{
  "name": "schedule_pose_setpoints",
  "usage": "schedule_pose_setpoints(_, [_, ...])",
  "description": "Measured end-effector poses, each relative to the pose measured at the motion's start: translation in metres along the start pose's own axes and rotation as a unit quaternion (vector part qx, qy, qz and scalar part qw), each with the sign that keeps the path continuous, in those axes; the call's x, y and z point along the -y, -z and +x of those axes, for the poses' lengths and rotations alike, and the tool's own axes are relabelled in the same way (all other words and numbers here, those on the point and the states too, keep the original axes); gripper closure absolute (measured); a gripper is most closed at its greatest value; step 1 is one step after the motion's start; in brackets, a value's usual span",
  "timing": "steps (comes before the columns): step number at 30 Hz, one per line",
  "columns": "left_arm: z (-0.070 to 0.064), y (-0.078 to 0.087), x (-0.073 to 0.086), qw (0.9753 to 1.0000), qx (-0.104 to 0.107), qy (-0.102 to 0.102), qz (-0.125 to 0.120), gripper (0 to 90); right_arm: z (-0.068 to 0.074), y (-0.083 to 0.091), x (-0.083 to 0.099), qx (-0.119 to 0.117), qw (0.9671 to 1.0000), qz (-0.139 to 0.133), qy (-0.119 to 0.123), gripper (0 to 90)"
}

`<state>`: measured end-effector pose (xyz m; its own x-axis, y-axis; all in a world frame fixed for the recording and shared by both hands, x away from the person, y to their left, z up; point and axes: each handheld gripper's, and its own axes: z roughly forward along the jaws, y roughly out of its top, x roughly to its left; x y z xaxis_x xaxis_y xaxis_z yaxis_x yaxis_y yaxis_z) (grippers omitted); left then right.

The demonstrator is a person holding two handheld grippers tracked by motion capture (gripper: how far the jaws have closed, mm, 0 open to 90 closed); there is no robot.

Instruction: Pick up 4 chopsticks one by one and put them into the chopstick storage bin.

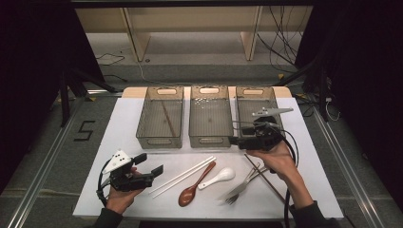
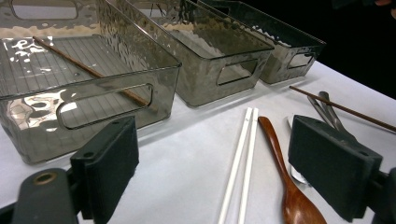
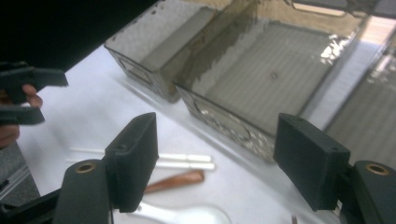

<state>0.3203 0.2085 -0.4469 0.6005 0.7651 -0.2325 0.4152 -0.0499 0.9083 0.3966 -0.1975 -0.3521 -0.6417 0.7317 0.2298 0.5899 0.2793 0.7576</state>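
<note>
Both hand-held grippers, left (image 1: 153, 164) and right (image 1: 236, 133), hover released, because white chopsticks (image 1: 182, 176) at six o'clock on the tabletop (image 1: 119, 123) wait for sorting into the bins (image 1: 159, 117).

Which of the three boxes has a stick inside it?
The left box. A thin brown chopstick lies slanted across its floor. The middle box and right box hold no stick.

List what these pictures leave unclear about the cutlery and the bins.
- Forks, high view: overlapping and blurred; count unclear.
- White spoon, right gripper view: cut off by the bottom edge and the right gripper jaw.
- Wooden spoon, left gripper view: bowl cut by the bottom edge.
- Middle bin, high view: specks inside too small to identify.
</note>
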Motion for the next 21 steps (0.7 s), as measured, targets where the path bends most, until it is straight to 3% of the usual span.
schedule_pose_setpoints(12, [0.0, 0.0, 0.0, 1.0, 0.002, -0.005, 0.005, 15.7, -0.024, 0.022, 0.053, 0.023, 0.9988, 0.031, -0.03, 31.2])
schedule_pose_setpoints(21, [0.0, 0.0, 0.0, 1.0, 0.002, -0.007, 0.006, 15.7, -0.034, 0.03, 0.079, 0.041, 0.996, 0.067, -0.041, 31.2])
